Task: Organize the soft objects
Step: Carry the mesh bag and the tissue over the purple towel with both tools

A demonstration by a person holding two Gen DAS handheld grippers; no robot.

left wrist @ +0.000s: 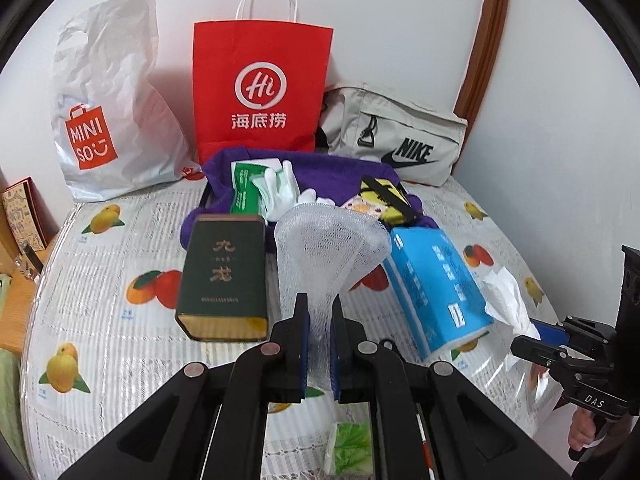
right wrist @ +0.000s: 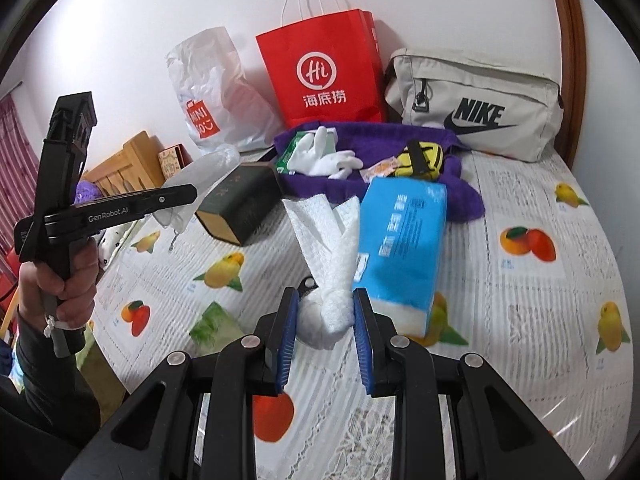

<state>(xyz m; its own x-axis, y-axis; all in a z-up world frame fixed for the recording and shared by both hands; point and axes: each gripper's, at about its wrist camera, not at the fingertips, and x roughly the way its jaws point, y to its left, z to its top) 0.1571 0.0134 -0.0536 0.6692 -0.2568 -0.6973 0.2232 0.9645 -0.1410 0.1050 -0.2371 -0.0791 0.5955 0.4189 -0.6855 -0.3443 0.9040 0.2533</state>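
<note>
Fruit-printed plastic sheeting covers the table (left wrist: 100, 280), with oranges and yellow fruit scattered over grey text blocks. Nearest the left wrist camera, the left gripper (left wrist: 320, 320) has its jaws pressed together on the narrow lower end of a translucent white foam net sleeve (left wrist: 328, 248); the mesh fans out above the fingers into a wide, open funnel shape, lifted clear of the table. In the right wrist view, the right gripper (right wrist: 325, 312) has its blue-padded jaws partly closed on a crumpled white tissue (right wrist: 332, 288), bunched thick between the pads and flaring upward into two ragged points. Just beyond lies a blue tissue pack (right wrist: 400, 240), tilted, with a dark green box (left wrist: 222, 276) bearing gold characters beside it. Behind these sits a purple towel (right wrist: 460, 192) carrying white gloves (right wrist: 320, 156), a green packet (left wrist: 244, 188) and a yellow item with black straps (right wrist: 424, 160). Farthest back, against the white wall, stand a white Miniso plastic bag (left wrist: 108, 108), a red paper bag (left wrist: 260, 88) with white handles, and a grey Nike pouch (right wrist: 480, 104).
</note>
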